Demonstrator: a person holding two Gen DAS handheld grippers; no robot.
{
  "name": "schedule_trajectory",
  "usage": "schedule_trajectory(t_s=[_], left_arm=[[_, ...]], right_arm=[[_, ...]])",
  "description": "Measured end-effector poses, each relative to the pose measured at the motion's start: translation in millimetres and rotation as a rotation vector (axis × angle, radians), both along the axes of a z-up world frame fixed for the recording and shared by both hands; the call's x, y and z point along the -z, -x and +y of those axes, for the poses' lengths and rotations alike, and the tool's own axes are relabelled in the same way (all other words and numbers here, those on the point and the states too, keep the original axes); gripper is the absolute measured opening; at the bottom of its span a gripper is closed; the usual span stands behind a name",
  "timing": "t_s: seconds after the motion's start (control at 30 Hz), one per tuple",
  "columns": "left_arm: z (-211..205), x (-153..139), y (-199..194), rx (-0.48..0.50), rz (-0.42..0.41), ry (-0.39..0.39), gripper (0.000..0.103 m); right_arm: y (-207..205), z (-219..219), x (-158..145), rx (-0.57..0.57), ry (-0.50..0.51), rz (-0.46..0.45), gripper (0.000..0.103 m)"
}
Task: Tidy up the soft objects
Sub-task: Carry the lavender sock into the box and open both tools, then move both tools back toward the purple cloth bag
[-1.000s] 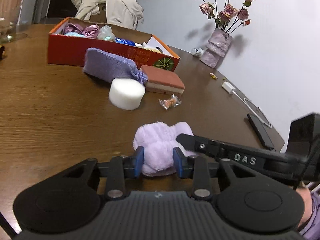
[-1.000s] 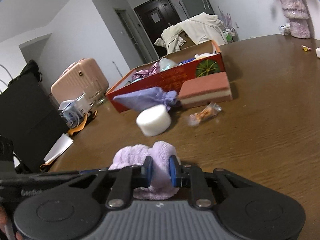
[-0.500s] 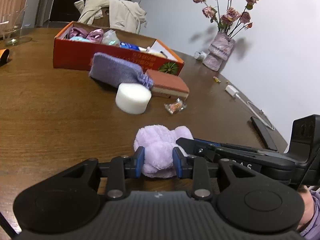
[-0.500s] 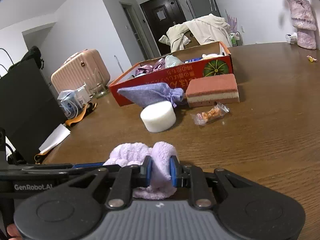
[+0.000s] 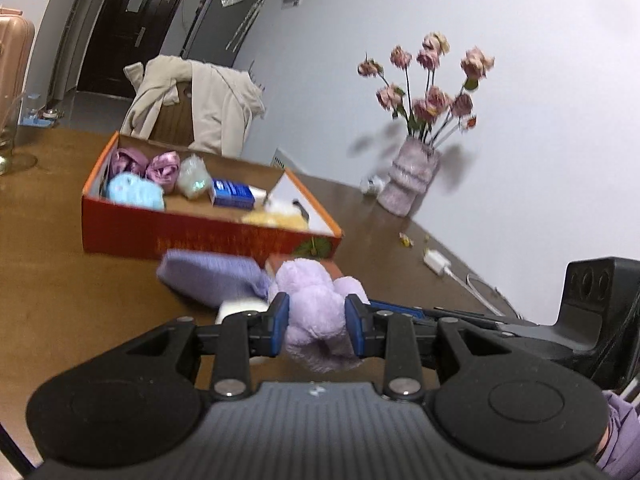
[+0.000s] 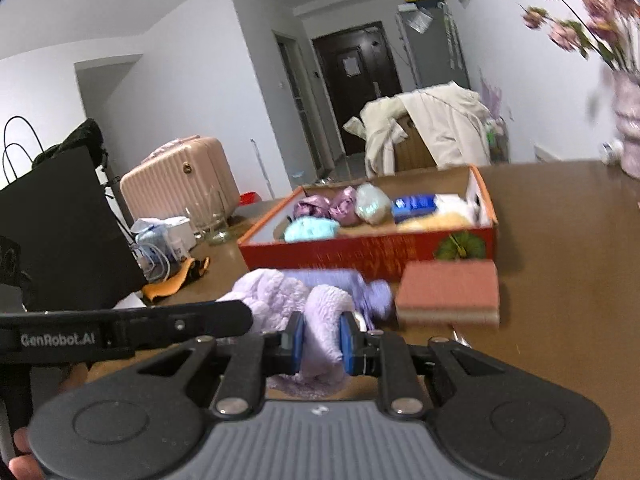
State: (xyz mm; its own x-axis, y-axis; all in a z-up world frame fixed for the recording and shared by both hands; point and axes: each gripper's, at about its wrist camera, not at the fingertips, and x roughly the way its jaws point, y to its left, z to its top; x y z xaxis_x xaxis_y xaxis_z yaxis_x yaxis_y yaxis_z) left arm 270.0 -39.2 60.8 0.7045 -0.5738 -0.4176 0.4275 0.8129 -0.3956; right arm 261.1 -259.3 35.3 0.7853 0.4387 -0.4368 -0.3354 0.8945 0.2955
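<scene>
A fluffy lilac cloth (image 5: 316, 312) hangs above the brown table, pinched from two sides. My left gripper (image 5: 316, 328) is shut on one end of it. My right gripper (image 6: 320, 342) is shut on the other fold of the lilac cloth (image 6: 324, 320). The right gripper's arm (image 5: 460, 318) reaches in from the right in the left wrist view. Beyond stands an orange-red box (image 5: 208, 236) holding several soft items. A purple pouch (image 5: 212, 280), a white round sponge (image 5: 240, 308) and a red-brown sponge block (image 6: 450, 292) lie in front of the box (image 6: 372, 252).
A vase of dried pink roses (image 5: 408, 184) stands at the table's far right, with a white charger and cable (image 5: 438, 260) nearby. A chair draped with a cream coat (image 5: 200, 108) sits behind the box. A glass (image 6: 214, 220) and a black bag (image 6: 52, 224) sit at the left.
Both grippers have lifted the lilac cloth off the table and carried it toward the box. The views tilted upward, so the box interior and room show more.
</scene>
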Motion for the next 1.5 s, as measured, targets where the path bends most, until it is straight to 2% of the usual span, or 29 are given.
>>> schedule_trajectory(t_s=[0.2,0.27,0.4,0.57,0.63,0.7,0.8,0.9,0.93,1.0,1.07,1.17,1.33,1.5], left_arm=[[23.1,-21.8,-51.4,-0.028,-0.010,0.054,0.030],[32.4,-28.4,-75.0,-0.043,-0.015,0.069,0.030],[46.1,-33.2,-132.6,-0.099,0.044,0.061,0.030],[59.6,-15.5,-199.6,-0.166,0.137,0.021,0.030],[63.6,-5.1,-213.4,-0.194,0.170,-0.021,0.031],[64.5,4.1,-219.6,-0.230,0.164,-0.089,0.037],[69.5,16.2,-217.9,-0.292,0.151,-0.153,0.043],[78.5,20.5,-207.6,-0.302,0.142,-0.151,0.044],[80.6,19.1,-202.4,-0.298,0.128,-0.145,0.046],[82.0,14.0,-192.5,-0.301,0.107,-0.151,0.048],[81.0,6.0,-180.0,-0.314,0.070,-0.163,0.055],[80.8,-6.4,-159.8,-0.325,0.020,-0.188,0.057],[81.0,-21.2,-116.9,-0.329,-0.042,-0.206,0.063],[76.6,-30.5,-73.2,-0.324,-0.078,-0.218,0.069]], right_arm=[[-50.6,12.9,-21.2,-0.040,-0.023,-0.057,0.019],[-79.6,16.5,-29.9,-0.055,-0.046,-0.057,0.019],[-144.3,29.9,-37.4,-0.078,-0.100,-0.011,0.019],[-207.3,57.4,-23.8,-0.069,-0.056,0.064,0.018],[-227.7,67.2,-9.8,-0.081,-0.052,0.126,0.018],[-239.4,75.9,2.4,-0.097,-0.051,0.166,0.018],[-247.0,89.8,18.5,-0.117,-0.030,0.202,0.020],[-250.2,100.1,31.3,-0.165,-0.032,0.248,0.021],[-249.3,101.9,33.4,-0.168,-0.028,0.254,0.024],[-244.6,99.9,31.6,-0.160,-0.022,0.234,0.032],[-237.4,92.0,23.9,-0.151,-0.035,0.214,0.034],[-215.1,73.1,2.9,-0.147,-0.038,0.139,0.042],[-164.4,39.4,-25.8,-0.098,0.017,0.039,0.048],[-108.5,11.1,-41.9,-0.058,0.063,-0.038,0.055]])
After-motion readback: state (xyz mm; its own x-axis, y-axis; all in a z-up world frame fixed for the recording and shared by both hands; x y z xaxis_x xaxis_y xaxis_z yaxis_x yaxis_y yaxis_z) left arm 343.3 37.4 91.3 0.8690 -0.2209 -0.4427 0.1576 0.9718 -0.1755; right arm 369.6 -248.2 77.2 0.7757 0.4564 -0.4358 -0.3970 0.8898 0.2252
